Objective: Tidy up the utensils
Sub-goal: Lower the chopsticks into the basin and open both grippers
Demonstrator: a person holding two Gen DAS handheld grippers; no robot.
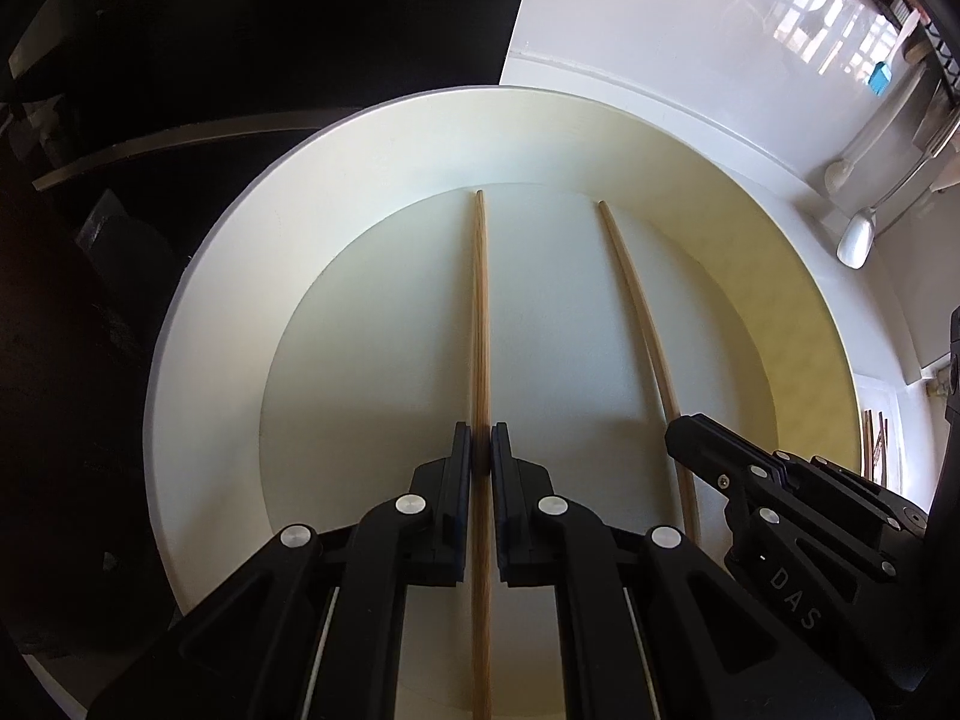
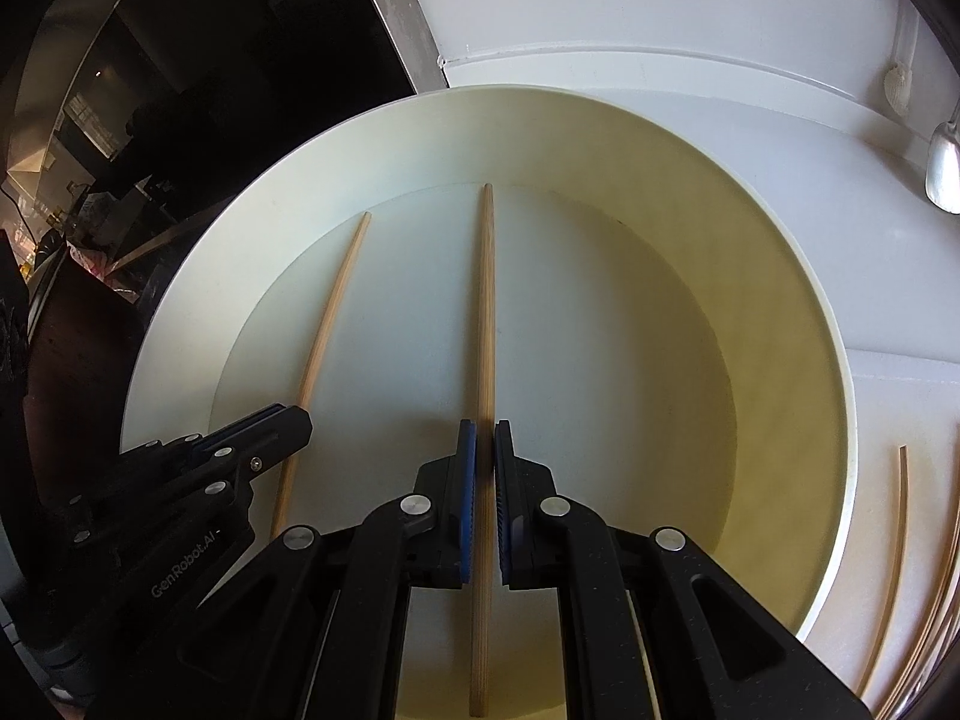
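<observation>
A large round white tub (image 1: pixel 198 276) fills both views (image 2: pixel 780 228). My left gripper (image 1: pixel 482 444) is shut on a wooden chopstick (image 1: pixel 480 312) that points forward over the tub's floor. My right gripper (image 2: pixel 485 444) is shut on a second wooden chopstick (image 2: pixel 486 300), held the same way. Each gripper shows in the other's view: the right one (image 1: pixel 690 432) beside its chopstick (image 1: pixel 636 300), the left one (image 2: pixel 294 420) beside its chopstick (image 2: pixel 336 306). The two chopsticks lie side by side, apart, tips toward the tub's far wall.
The tub stands on a white counter (image 1: pixel 660 60). Spoons (image 1: pixel 855 237) lie on the counter at the far right, one metal spoon (image 2: pixel 945 174) among them. More chopsticks (image 2: pixel 894 552) lie on the counter right of the tub. A dark area (image 1: pixel 180 60) lies to the left.
</observation>
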